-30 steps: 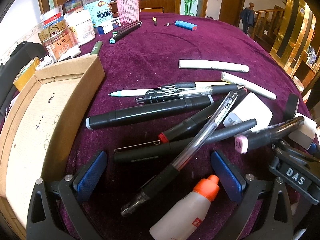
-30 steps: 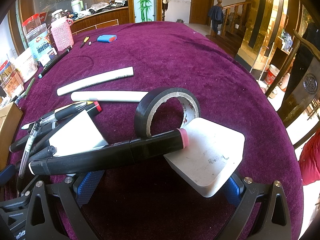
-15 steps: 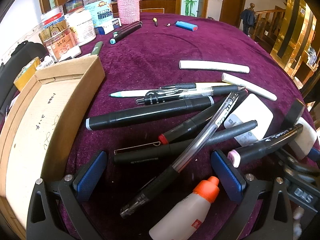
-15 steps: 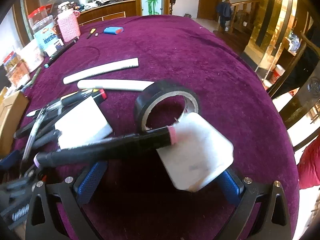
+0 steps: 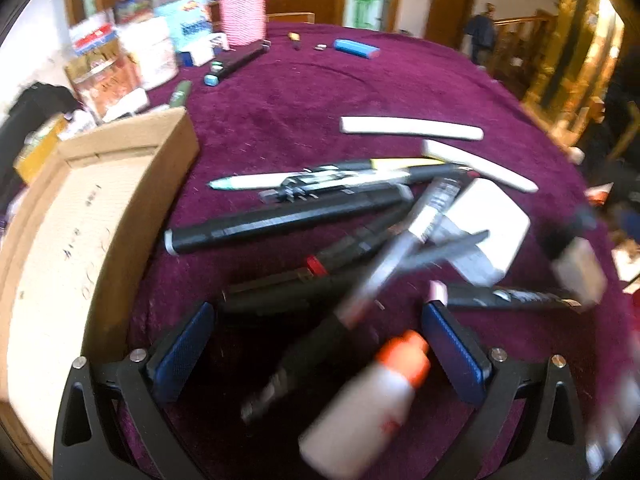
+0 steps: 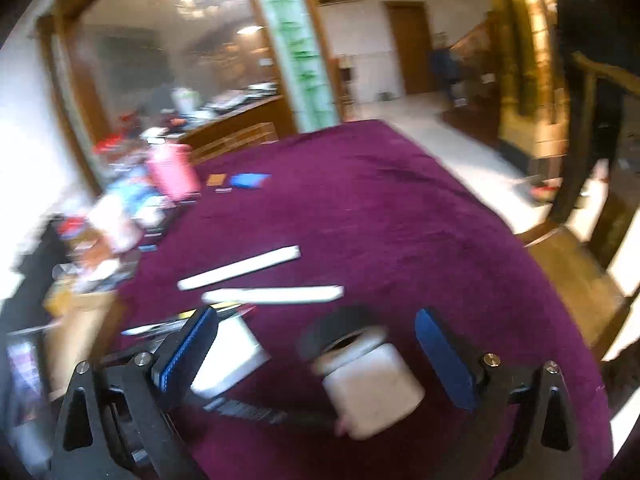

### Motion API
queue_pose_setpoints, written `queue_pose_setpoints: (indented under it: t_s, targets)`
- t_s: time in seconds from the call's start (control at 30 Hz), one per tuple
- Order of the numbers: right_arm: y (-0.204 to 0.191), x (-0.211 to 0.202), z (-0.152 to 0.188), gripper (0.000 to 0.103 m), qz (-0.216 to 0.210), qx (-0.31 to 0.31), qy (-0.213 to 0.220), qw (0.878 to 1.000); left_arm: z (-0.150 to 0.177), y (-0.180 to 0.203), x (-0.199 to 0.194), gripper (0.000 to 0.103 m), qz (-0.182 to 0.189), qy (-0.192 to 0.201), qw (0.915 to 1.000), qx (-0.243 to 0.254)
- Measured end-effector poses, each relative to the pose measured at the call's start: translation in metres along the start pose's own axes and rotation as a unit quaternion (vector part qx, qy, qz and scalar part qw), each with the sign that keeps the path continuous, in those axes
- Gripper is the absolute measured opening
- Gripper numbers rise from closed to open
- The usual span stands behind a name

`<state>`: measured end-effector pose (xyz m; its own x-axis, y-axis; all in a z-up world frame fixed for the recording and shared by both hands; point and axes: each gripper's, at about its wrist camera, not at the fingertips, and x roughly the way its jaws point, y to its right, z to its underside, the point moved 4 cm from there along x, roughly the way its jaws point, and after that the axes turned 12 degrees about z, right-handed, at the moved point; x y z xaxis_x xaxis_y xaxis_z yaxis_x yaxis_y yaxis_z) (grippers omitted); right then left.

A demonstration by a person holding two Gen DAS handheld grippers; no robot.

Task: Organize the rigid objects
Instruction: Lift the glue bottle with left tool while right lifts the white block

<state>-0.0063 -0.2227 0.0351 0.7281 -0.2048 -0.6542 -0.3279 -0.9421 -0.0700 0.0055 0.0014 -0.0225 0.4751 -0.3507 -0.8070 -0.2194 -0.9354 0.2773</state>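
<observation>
A heap of pens and markers (image 5: 320, 216) lies on the purple cloth. My left gripper (image 5: 320, 344) is open above it, with a clear pen (image 5: 384, 276) and a white orange-capped bottle (image 5: 368, 400) between the fingers. A pink-tipped black marker (image 5: 512, 298) lies to the right. My right gripper (image 6: 316, 354) is open and raised; under it lie a white block (image 6: 372, 388), a black tape roll (image 6: 344, 324) and the black marker (image 6: 256, 412). Both views are blurred.
An open cardboard box (image 5: 80, 240) stands at the left. Two white sticks (image 5: 412, 130) lie farther back, also in the right view (image 6: 240, 268). Jars, a pink cup (image 5: 244, 16) and a blue lighter (image 5: 356, 48) stand at the far edge. A flat white block (image 5: 488, 224) lies right of the heap.
The right gripper has lifted and tilted up, leaving the black marker and white block on the cloth. The left view shifted slightly and is blurred.
</observation>
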Motion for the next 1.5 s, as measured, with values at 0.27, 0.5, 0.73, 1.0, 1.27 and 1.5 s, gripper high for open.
queue_pose_setpoints:
  t_s: [0.27,0.5,0.73,1.0,1.27,1.5]
  targets:
    - [0.027,0.006,0.0,0.1,0.002,0.039,0.008,0.999,-0.003,0.002,-0.046,0.1,0.045,0.045,0.9958,0.065]
    - [0.027,0.008,0.004,0.1,-0.019,0.046,0.001,0.999,0.0,0.02,-0.033,0.076,0.029,0.034,0.9916,0.121]
    - [0.026,0.011,0.005,0.1,-0.011,0.041,-0.004,0.999,0.016,0.024,-0.014,0.062,0.043,-0.011,0.9914,0.123]
    - [0.026,0.016,0.008,0.1,-0.008,0.041,-0.013,0.999,0.043,0.053,-0.022,0.056,0.113,-0.032,0.9803,0.159]
    - [0.027,0.018,0.008,0.1,-0.007,0.043,-0.018,0.999,0.059,0.061,-0.026,0.056,0.103,-0.042,0.9749,0.193]
    - [0.027,0.022,0.011,0.1,-0.007,0.043,-0.029,0.999,0.081,0.074,-0.048,0.047,0.114,-0.057,0.9625,0.24]
